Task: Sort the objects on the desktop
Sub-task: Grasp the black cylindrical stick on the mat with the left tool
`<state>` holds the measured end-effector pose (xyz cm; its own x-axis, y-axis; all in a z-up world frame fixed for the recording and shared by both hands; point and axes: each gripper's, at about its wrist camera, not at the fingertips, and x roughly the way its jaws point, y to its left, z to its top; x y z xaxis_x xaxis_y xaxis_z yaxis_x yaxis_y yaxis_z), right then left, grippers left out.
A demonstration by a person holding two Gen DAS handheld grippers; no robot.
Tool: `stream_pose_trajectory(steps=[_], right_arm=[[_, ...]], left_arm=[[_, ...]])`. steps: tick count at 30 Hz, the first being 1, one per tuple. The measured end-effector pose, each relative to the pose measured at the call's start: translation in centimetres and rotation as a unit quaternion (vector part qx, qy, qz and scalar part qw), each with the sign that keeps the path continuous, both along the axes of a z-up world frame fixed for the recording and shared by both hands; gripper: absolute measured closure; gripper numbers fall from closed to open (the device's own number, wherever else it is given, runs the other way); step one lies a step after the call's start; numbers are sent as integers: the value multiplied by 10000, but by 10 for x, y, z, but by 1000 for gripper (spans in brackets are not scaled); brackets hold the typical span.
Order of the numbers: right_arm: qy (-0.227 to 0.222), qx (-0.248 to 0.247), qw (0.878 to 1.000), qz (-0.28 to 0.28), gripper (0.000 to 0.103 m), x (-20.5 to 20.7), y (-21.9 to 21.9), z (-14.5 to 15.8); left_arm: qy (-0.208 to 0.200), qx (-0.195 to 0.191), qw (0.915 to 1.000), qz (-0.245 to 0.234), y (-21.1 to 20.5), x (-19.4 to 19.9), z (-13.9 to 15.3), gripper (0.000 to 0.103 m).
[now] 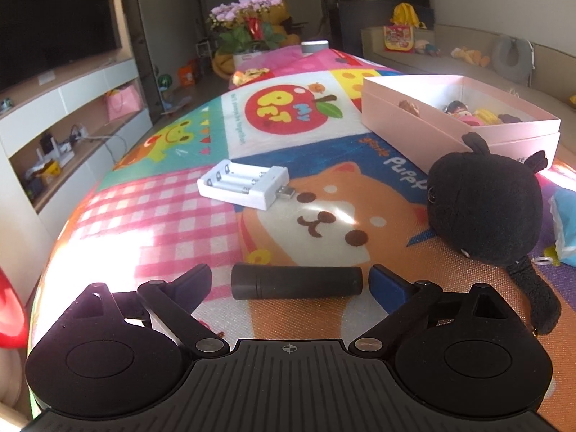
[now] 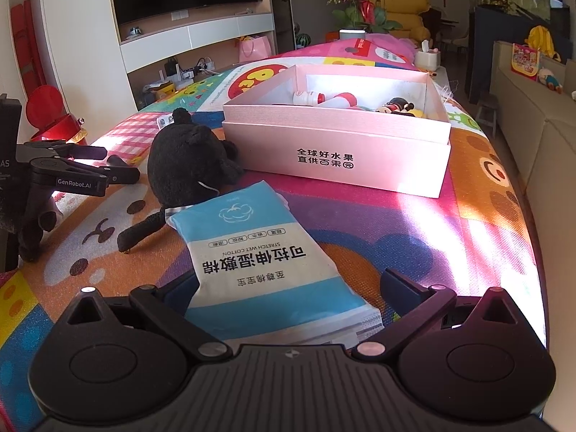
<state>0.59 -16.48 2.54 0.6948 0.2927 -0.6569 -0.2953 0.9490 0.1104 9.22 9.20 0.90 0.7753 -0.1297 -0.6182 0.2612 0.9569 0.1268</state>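
Observation:
A black cylinder [image 1: 297, 282] lies crosswise on the cartoon mat between the fingertips of my left gripper [image 1: 291, 279]. The jaws stand wide, with a small gap at each end of it. My right gripper [image 2: 288, 288] is open around the near end of a blue and white wet-cotton pack [image 2: 266, 252] lying flat; the right finger [image 2: 399, 286] is clear of it. A black plush toy [image 1: 486, 208] [image 2: 190, 169] lies between the two grippers. A white battery charger [image 1: 244, 183] sits further back. The open pink box [image 1: 457, 126] [image 2: 334, 144] holds several small toys.
The left gripper [image 2: 111, 163] shows at the left edge of the right wrist view, beside a red bin [image 2: 54, 115]. A flower pot [image 2: 363, 10] and a tissue box [image 2: 426, 57] stand at the table's far end. A sofa [image 2: 532, 115] runs along the right.

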Motion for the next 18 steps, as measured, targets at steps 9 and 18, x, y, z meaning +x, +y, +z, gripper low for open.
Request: stream_pose_trajectory(steps=[9, 18], right_arm=[[6, -85, 10000, 10, 0, 0, 3, -1], [74, -312, 9994, 126, 0, 3, 7, -2]], left_arm=[[-93, 156, 9998, -28, -15, -1, -1, 22], [64, -216, 9997, 37, -22, -41, 6, 22]])
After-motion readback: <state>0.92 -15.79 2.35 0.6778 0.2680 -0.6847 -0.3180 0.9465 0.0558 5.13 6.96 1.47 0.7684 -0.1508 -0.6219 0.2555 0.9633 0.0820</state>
